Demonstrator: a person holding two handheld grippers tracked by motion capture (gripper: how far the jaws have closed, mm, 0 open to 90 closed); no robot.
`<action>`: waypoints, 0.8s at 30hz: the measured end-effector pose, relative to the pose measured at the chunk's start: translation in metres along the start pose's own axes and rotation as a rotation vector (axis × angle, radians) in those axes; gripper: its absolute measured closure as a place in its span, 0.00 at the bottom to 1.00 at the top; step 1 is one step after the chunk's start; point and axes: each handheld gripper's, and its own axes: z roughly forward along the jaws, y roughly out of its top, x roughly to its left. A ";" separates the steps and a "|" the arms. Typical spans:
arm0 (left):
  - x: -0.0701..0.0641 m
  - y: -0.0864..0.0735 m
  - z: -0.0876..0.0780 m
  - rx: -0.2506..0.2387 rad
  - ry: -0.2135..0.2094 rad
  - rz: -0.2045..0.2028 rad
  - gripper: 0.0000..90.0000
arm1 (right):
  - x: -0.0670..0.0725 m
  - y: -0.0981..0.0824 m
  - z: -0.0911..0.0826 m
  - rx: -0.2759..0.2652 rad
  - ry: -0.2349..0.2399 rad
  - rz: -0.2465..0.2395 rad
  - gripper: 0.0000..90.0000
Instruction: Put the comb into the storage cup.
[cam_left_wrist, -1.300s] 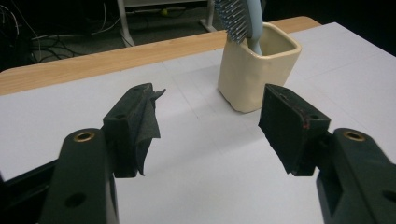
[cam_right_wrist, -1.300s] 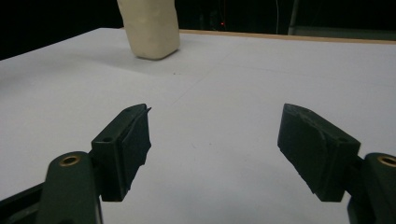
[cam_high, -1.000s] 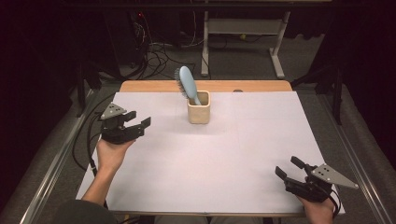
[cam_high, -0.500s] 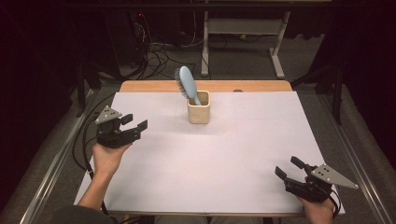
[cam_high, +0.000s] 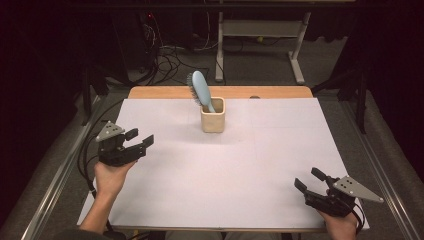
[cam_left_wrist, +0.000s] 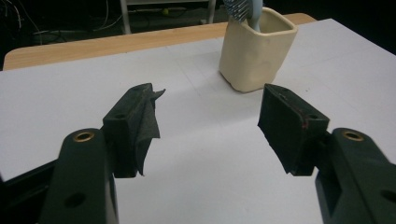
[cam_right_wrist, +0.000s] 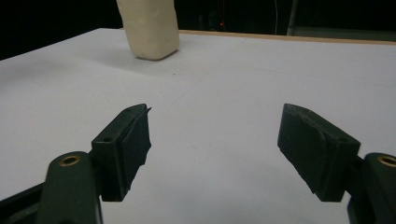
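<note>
Cream-coloured, square, soft-cornered ceramic cup (cam_high: 213, 121) stands upright toward the twelve o'clock edge of the white paper-covered table (cam_high: 240, 180), a little short of the bare wooden strip (cam_high: 165, 92) along that far edge; pale blue plastic hairbrush (cam_high: 200, 89) sits handle-down inside the cup, its head leaning toward eleven o'clock with the dark bristles facing that way; at nine o'clock the left gripper (cam_high: 139, 139), black with a grey three-cornered plate on top, is held in the person's left hand (cam_high: 108, 177) just over the table's edge, its jaws parted with nothing between them and aimed roughly toward two o'clock, well apart from the cup; in the left gripper view the cup (cam_left_wrist: 256, 51) stands beyond the two black padded jaws, closer to the right-hand one, and the brush's bristles (cam_left_wrist: 236, 8) show at its rim, while the pad covering on the other jaw is frayed and peeling at its tip; at about five o'clock the right gripper (cam_high: 310, 180), held in the person's right hand (cam_high: 342, 225), rests low near the near edge, its jaws spread wide and bare, pointing toward ten o'clock; in the right gripper view the cup's base (cam_right_wrist: 149, 32) shows far off above its left-hand jaw, with bare white surface between the pads.
</note>
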 end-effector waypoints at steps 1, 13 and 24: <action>0.001 -0.001 -0.001 -0.001 0.002 -0.003 0.41 | 0.000 0.000 0.000 -0.001 0.001 -0.001 0.29; 0.001 -0.014 -0.012 -0.019 0.007 -0.011 0.41 | 0.000 0.000 -0.001 -0.005 -0.005 0.000 0.29; 0.000 -0.024 -0.017 -0.013 0.015 -0.009 0.42 | -0.001 0.000 -0.001 -0.005 -0.003 0.003 0.29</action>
